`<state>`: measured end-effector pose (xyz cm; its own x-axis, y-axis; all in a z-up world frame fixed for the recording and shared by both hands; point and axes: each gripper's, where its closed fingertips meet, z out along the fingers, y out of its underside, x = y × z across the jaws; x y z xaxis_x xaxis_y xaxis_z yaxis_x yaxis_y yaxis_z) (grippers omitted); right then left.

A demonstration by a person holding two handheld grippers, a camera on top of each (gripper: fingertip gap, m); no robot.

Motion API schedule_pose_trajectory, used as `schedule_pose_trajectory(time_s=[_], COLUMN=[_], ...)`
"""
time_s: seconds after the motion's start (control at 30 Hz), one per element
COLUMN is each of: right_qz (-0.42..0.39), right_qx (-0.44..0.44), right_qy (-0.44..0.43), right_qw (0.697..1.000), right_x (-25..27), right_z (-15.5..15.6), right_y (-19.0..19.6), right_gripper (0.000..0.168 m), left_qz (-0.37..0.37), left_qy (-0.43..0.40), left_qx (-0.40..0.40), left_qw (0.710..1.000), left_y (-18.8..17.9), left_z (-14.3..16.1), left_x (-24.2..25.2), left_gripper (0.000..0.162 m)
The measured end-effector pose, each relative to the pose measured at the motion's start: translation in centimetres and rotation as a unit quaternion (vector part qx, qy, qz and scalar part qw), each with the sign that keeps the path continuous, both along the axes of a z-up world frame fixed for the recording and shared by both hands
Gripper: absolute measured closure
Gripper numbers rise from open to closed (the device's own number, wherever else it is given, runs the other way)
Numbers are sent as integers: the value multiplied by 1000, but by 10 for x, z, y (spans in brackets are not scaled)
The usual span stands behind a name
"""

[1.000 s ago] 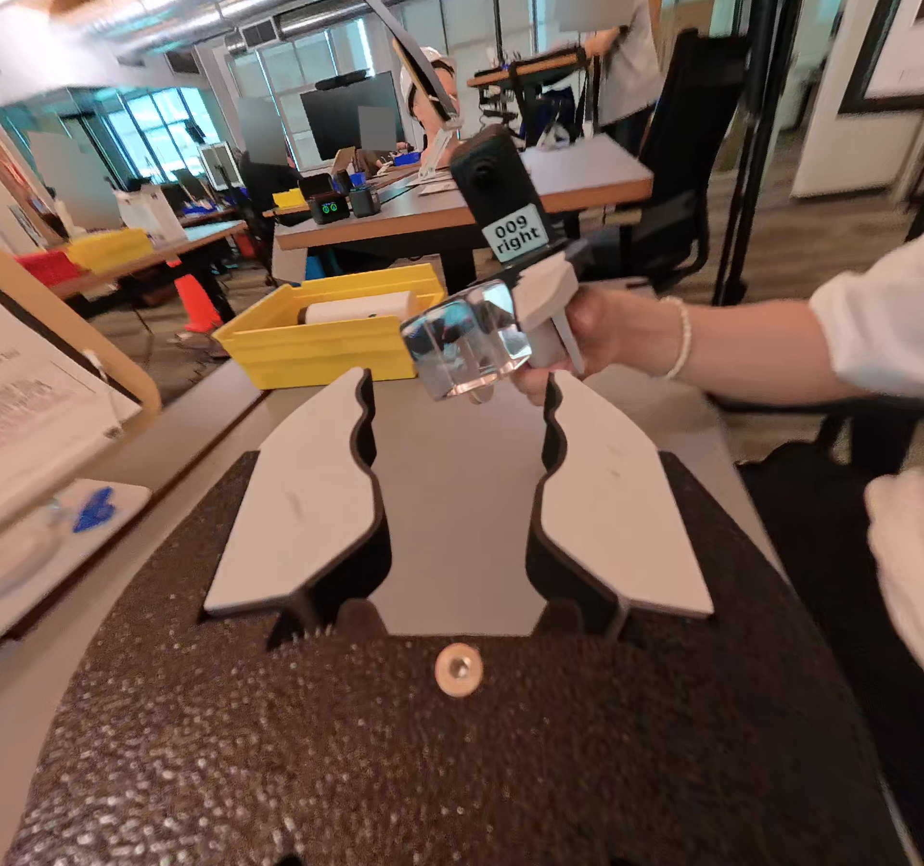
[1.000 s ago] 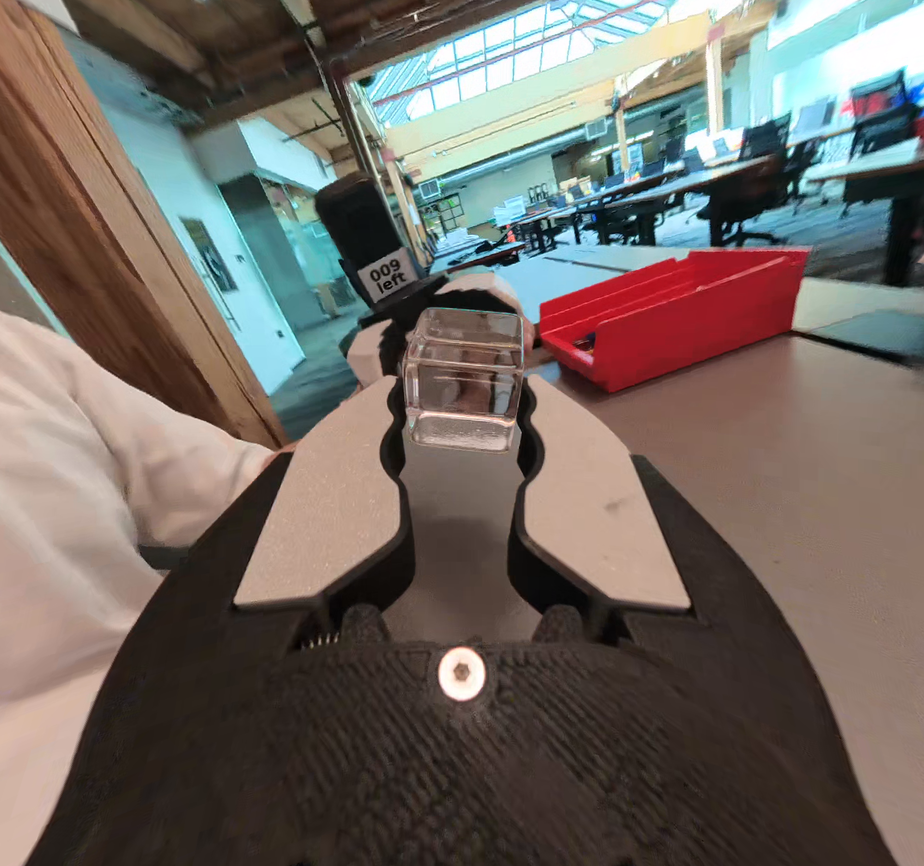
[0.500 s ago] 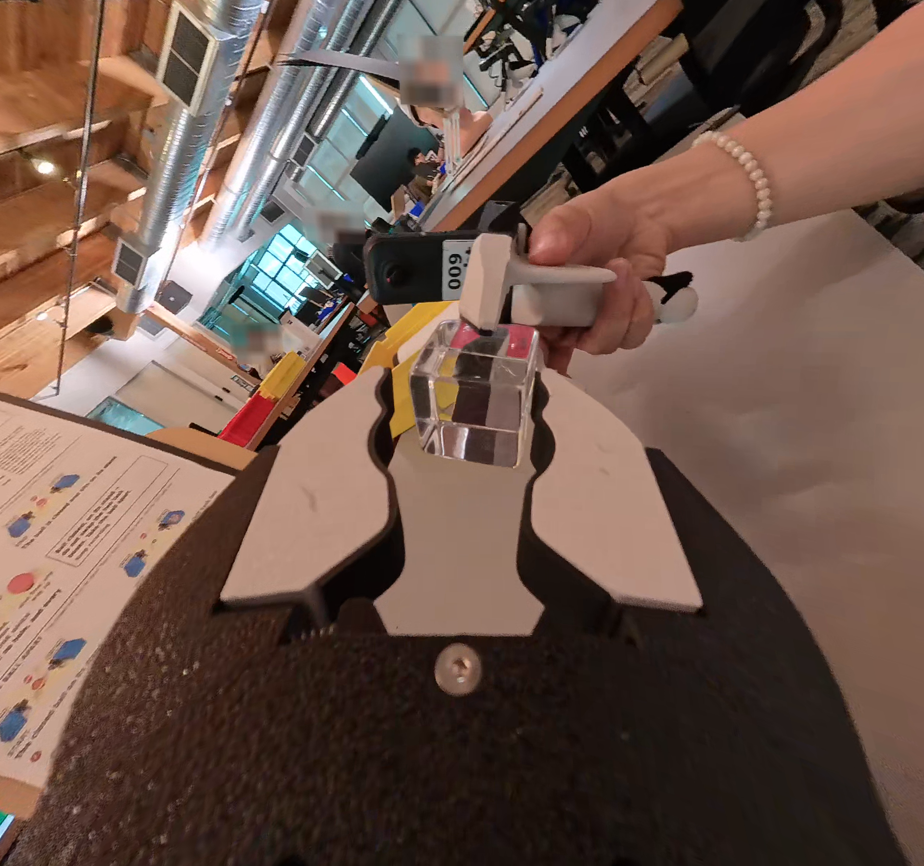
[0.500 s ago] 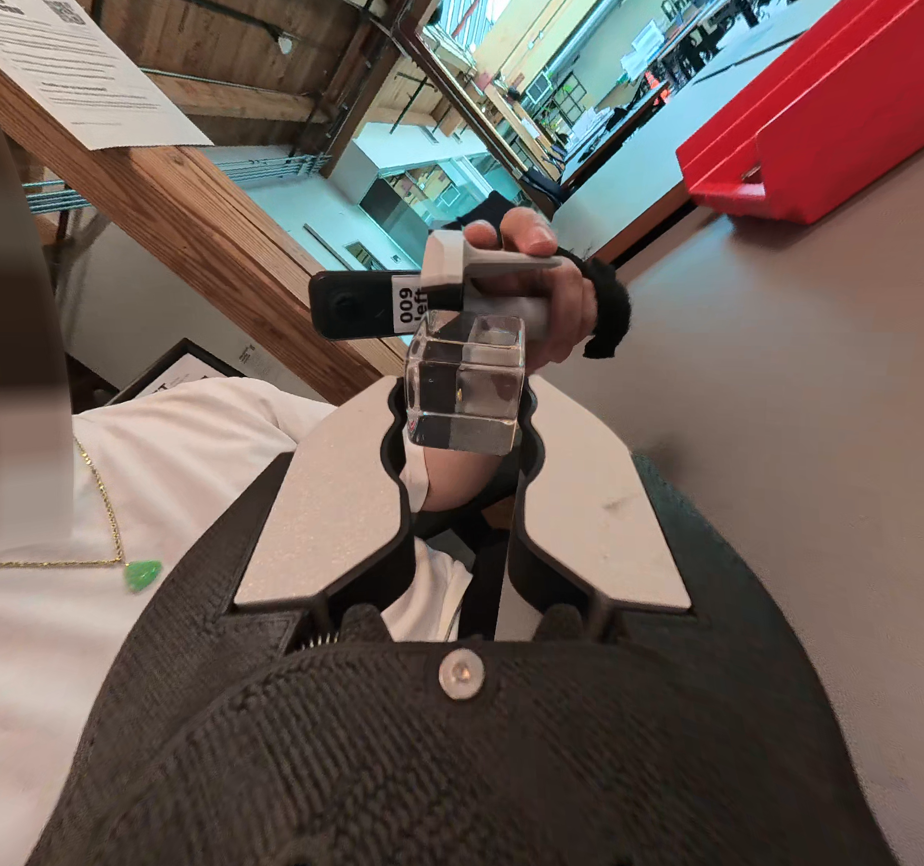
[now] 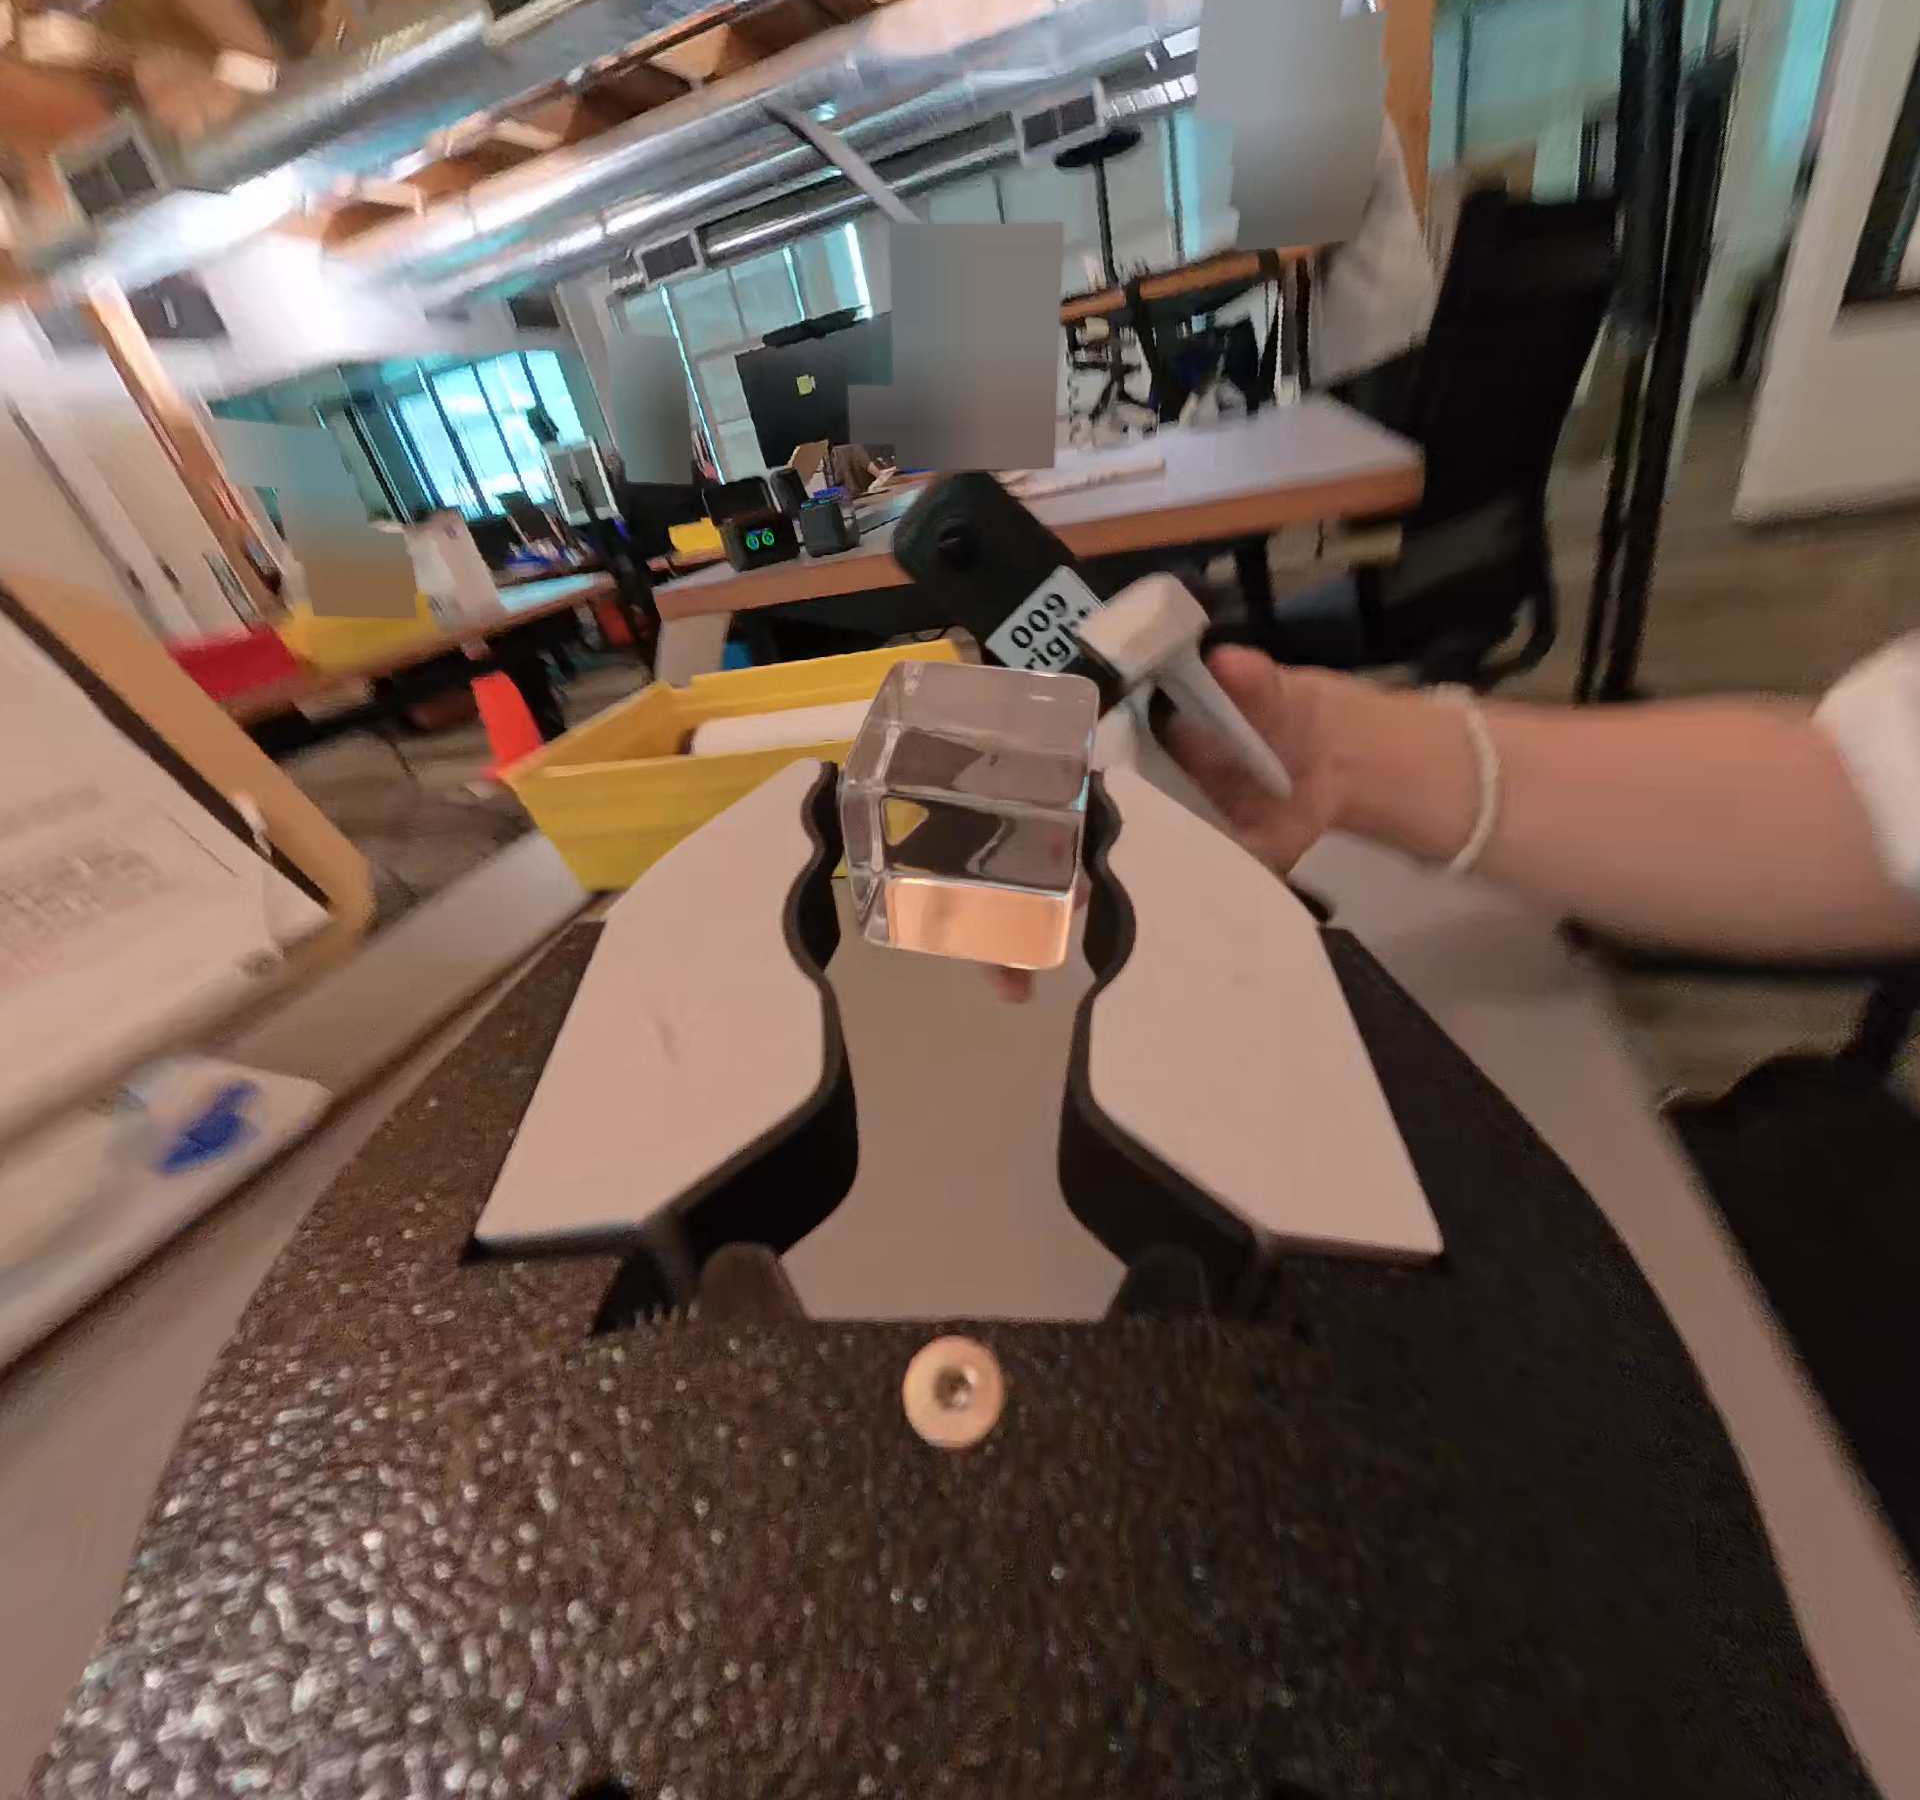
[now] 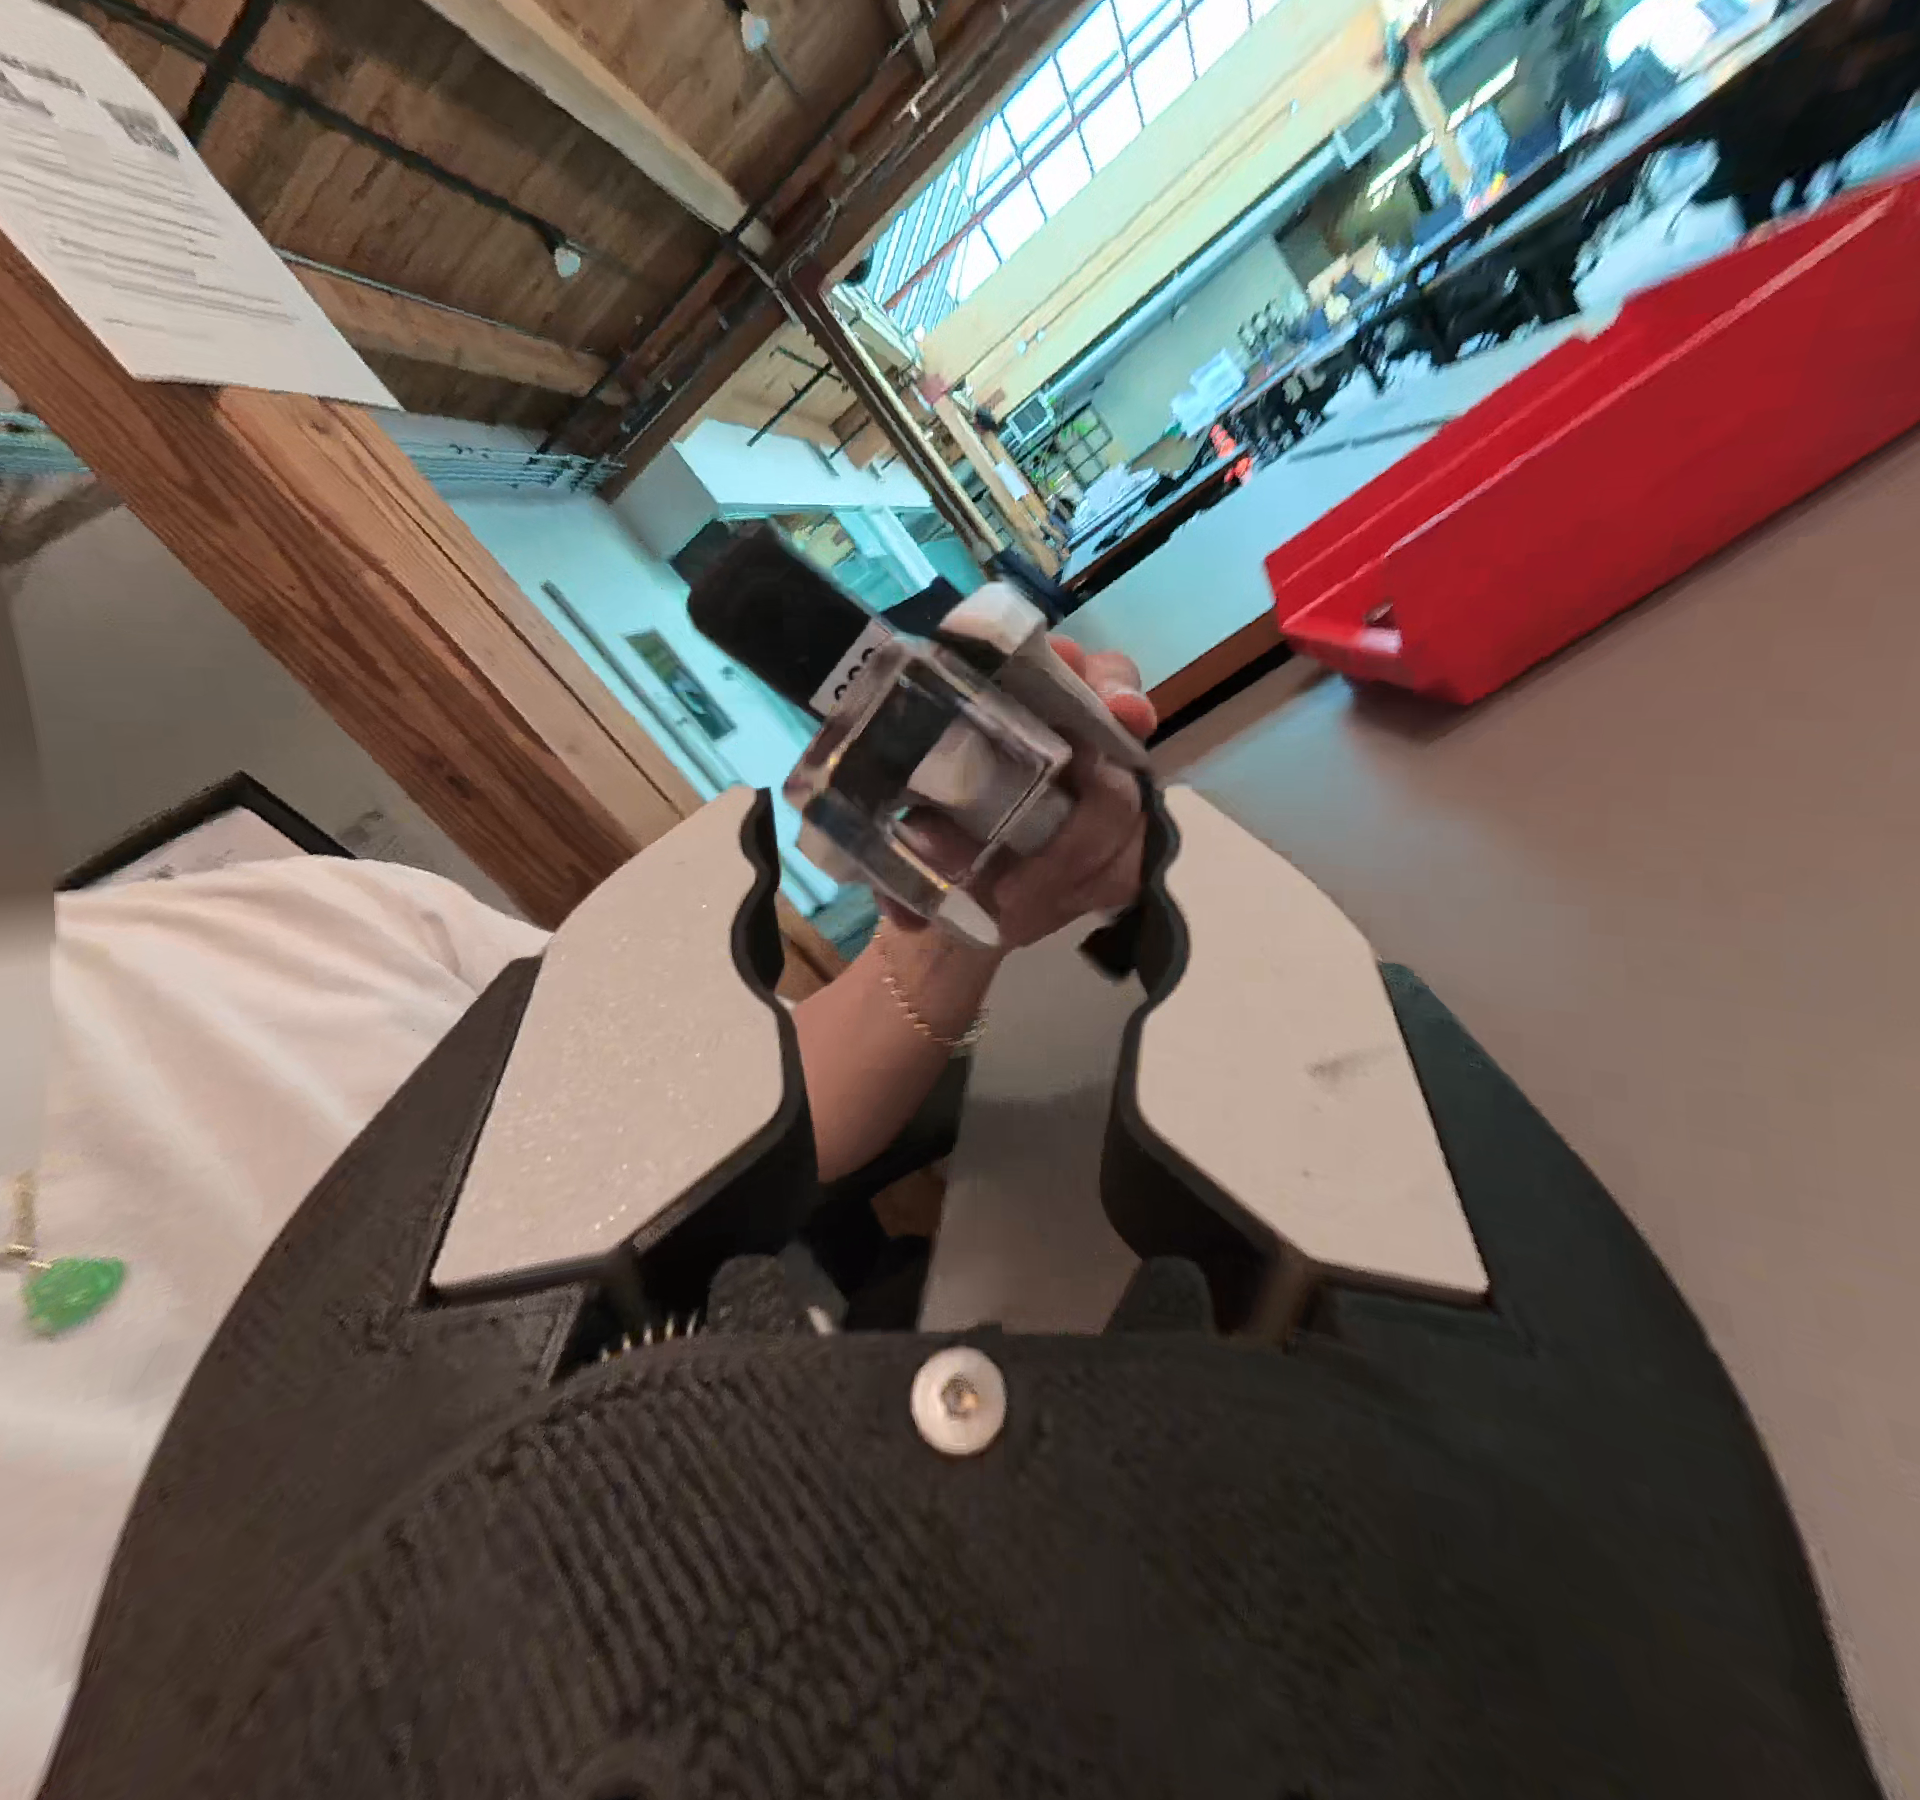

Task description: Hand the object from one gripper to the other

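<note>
Gripping clear cube (image 5: 971,820): left gripper (image 5: 961,846) | right gripper (image 6: 956,877) agape

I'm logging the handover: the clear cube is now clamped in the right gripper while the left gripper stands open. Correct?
No, reversed. The left wrist view shows the clear cube clamped in the left gripper; the right wrist view shows the right gripper open, off the cube.
</note>
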<state>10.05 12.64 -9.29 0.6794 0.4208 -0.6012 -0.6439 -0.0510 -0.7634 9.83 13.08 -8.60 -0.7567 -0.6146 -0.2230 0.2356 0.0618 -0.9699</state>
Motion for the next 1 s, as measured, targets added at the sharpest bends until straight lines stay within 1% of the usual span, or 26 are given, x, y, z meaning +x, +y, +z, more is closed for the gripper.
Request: schedule_pose_trajectory(time_s=[0.07,0.1,0.13,0.17,0.2,0.23,0.33,0.37,0.4,0.47,0.53,0.57,0.6,0.63,0.7,0.77,0.83,0.9,0.93,0.97,1.0], right_qz=[-56,-102,-153,-194,-216,-222,-247,-245,-237,-201,-193,-194,-188,-179,-148,-137,-146,-159,-167,-182,-198], right_qx=[17,16,10,9,18,30,62,74,82,84,80,77,74,71,63,55,39,9,-11,-31,-55], right_qy=[-86,-157,-238,-320,-392,-450,-563,-584,-598,-623,-643,-652,-659,-663,-663,-656,-638,-624,-617,-615,-620], right_qw=[995,982,959,927,894,865,787,770,761,751,737,729,725,724,731,740,755,765,769,767,757], right_x=[7,13,19,22,20,14,2,-3,-8,-20,-25,-24,-25,-27,-32,-29,-25,-19,-14,-7,1], right_z=[4,3,2,2,4,6,11,12,12,4,0,-2,-5,-9,-20,-25,-24,-23,-25,-26,-29], right_y=[-2,-1,-1,-2,-4,-6,-8,-9,-9,-7,-5,-3,-2,-1,1,2,4,7,9,11,12], right_gripper=[99,96,87,81,83,84,88,91,94,99,104,104,105,110,124,125,125,125,125,125,125], left_qz=[-17,-29,-39,-47,-59,-73,-92,-98,-103,-120,-137,-144,-151,-157,-165,-161,-162,-148,-126,-97,-63], left_qy=[80,122,164,202,236,267,331,347,362,386,407,416,423,429,442,449,448,433,421,408,394], left_qx=[-76,-108,-136,-159,-172,-175,-167,-162,-158,-146,-130,-128,-129,-131,-132,-136,-160,-182,-183,-179,-171], left_qw=[994,986,976,965,955,945,924,919,913,903,894,889,884,880,872,868,865,871,879,890,901], left_y=[5,6,8,9,8,7,2,1,-1,-5,-9,-11,-13,-14,-16,-15,-13,-8,-4,0,6], left_z=[6,8,9,9,8,5,-3,-5,-8,-13,-21,-24,-26,-27,-31,-35,-33,-29,-30,-30,-31], left_x=[4,5,6,6,5,3,-3,-6,-8,-12,-17,-19,-20,-20,-21,-19,-14,-6,-1,5,10], left_gripper=[118,118,118,118,118,118,118,118,118,118,118,118,118,118,118,117,117,117,116,114,108])
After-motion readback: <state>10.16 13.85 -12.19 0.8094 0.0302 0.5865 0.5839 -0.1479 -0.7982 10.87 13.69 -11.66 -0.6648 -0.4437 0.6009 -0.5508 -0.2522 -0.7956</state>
